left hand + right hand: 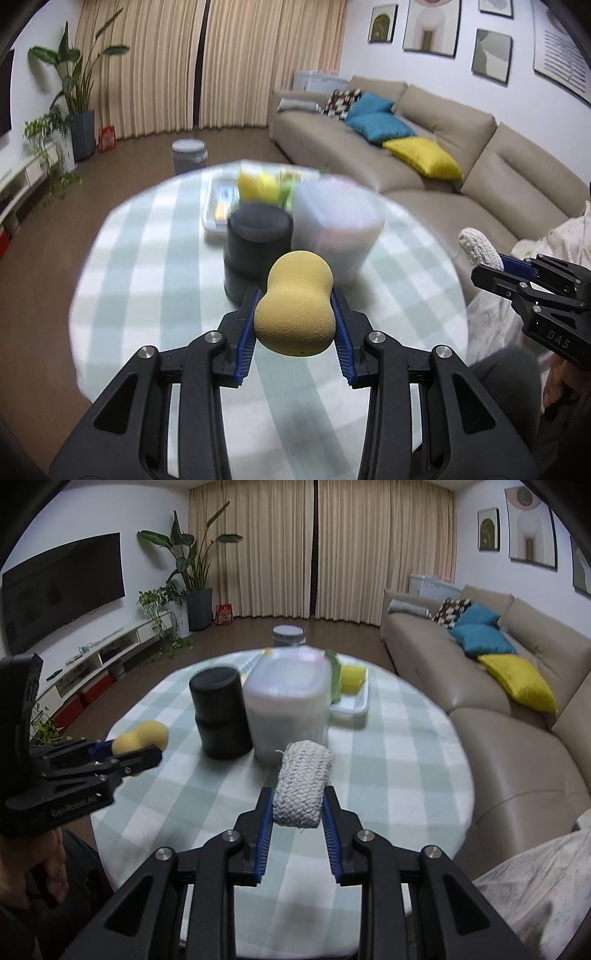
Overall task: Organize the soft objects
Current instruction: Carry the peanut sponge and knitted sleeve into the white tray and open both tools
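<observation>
My left gripper [295, 295] is shut on a yellow peanut-shaped sponge [295, 302], held above the round table [140, 266] with its green-and-white check cloth. My right gripper [298, 792] is shut on a grey-white knitted pad [303, 782], also lifted over the table. Each gripper shows in the other's view: the right one [498, 266] with the knitted pad [478, 245] at the right edge, the left one [147, 751] with the sponge [142, 736] at the left. A white tray [351, 705] at the table's far side holds a yellow sponge [352, 677] and green items.
A black cylinder [219, 712] and a translucent lidded tub [288, 705] stand mid-table, just beyond both grippers. A beige sofa [498, 709] with blue and yellow cushions runs along the right. A grey bin [289, 636] sits on the floor behind the table. A hand [29, 867] grips the left handle.
</observation>
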`<act>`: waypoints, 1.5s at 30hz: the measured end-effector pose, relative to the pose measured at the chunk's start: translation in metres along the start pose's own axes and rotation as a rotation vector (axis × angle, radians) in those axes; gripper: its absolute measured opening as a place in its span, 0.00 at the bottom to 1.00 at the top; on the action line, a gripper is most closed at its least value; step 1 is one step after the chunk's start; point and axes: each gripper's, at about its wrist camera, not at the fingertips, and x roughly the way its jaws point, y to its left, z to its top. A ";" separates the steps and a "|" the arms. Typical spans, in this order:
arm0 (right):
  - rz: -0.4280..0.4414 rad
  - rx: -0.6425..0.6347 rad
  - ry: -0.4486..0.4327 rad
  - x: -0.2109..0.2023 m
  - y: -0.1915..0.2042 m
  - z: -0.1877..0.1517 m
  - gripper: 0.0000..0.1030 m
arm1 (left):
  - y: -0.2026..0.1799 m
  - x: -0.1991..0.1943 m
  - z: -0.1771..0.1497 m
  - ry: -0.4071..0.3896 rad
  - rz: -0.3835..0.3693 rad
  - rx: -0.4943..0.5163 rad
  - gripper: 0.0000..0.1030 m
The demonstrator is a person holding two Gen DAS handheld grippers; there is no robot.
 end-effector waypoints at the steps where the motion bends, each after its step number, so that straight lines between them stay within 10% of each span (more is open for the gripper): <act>1: -0.002 -0.007 -0.014 -0.005 -0.003 0.007 0.27 | 0.002 -0.004 0.011 -0.017 0.007 0.009 0.34; 16: -0.068 -0.174 -0.181 -0.036 -0.038 0.157 0.27 | 0.030 0.010 0.163 -0.056 0.093 0.147 0.34; 29: -0.040 -0.212 -0.081 0.065 -0.067 0.301 0.27 | 0.049 0.093 0.253 0.025 0.148 0.207 0.34; 36: 0.004 -0.227 0.048 0.157 -0.065 0.327 0.27 | 0.053 0.171 0.245 0.143 0.089 0.183 0.34; 45: 0.096 -0.308 0.270 0.272 -0.041 0.272 0.27 | 0.077 0.251 0.193 0.267 0.086 0.161 0.34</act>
